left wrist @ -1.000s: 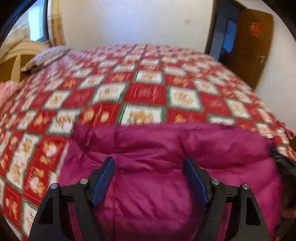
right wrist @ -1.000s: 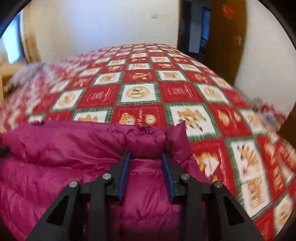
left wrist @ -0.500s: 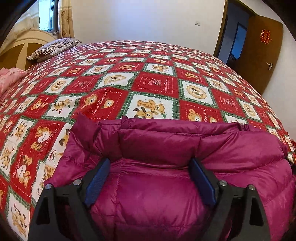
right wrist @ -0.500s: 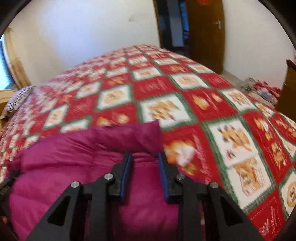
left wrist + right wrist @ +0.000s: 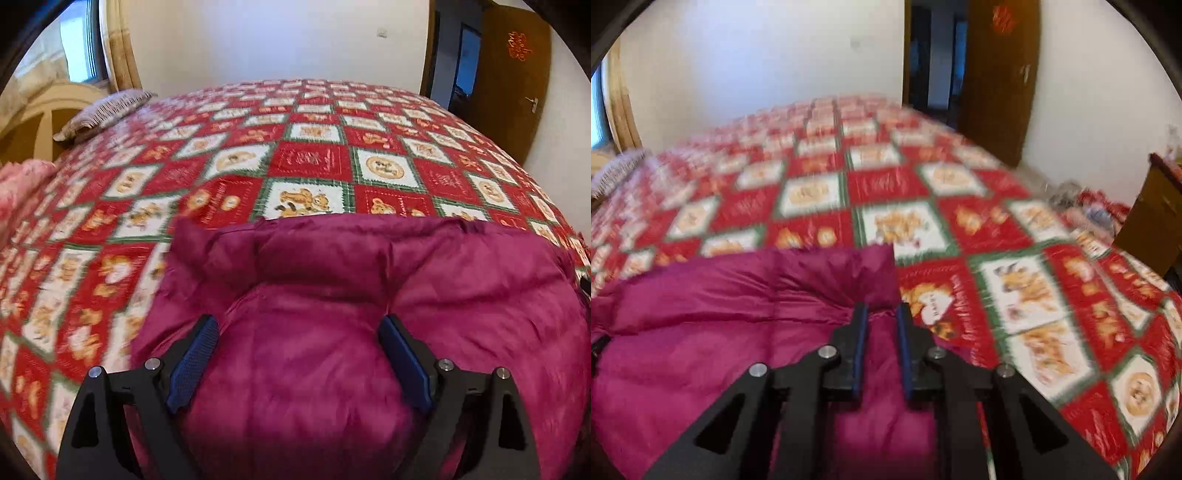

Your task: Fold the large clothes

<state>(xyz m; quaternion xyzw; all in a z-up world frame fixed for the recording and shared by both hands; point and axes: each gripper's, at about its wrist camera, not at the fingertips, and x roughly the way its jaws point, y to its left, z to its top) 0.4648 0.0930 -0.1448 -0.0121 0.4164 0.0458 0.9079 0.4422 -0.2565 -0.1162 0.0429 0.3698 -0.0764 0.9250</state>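
Note:
A puffy magenta down jacket [image 5: 369,295] lies bunched on the near part of a bed with a red, white and green patchwork quilt [image 5: 306,162]. My left gripper [image 5: 297,328] is open wide, and the jacket's padding bulges between its blue pads [image 5: 195,354]. In the right wrist view the jacket [image 5: 701,332] fills the lower left. My right gripper [image 5: 881,314] is nearly closed and pinches a fold of the jacket near its right corner [image 5: 871,269].
A striped pillow [image 5: 103,110] and a pale headboard [image 5: 33,114] are at the far left. A brown door [image 5: 509,74] stands open at the far right. A wooden cabinet [image 5: 1156,218] and floor clutter [image 5: 1086,206] lie beside the bed's right edge.
The right gripper has narrowed further on the jacket fold and swung with it. The left gripper stays open around the padding; both views shifted a little.

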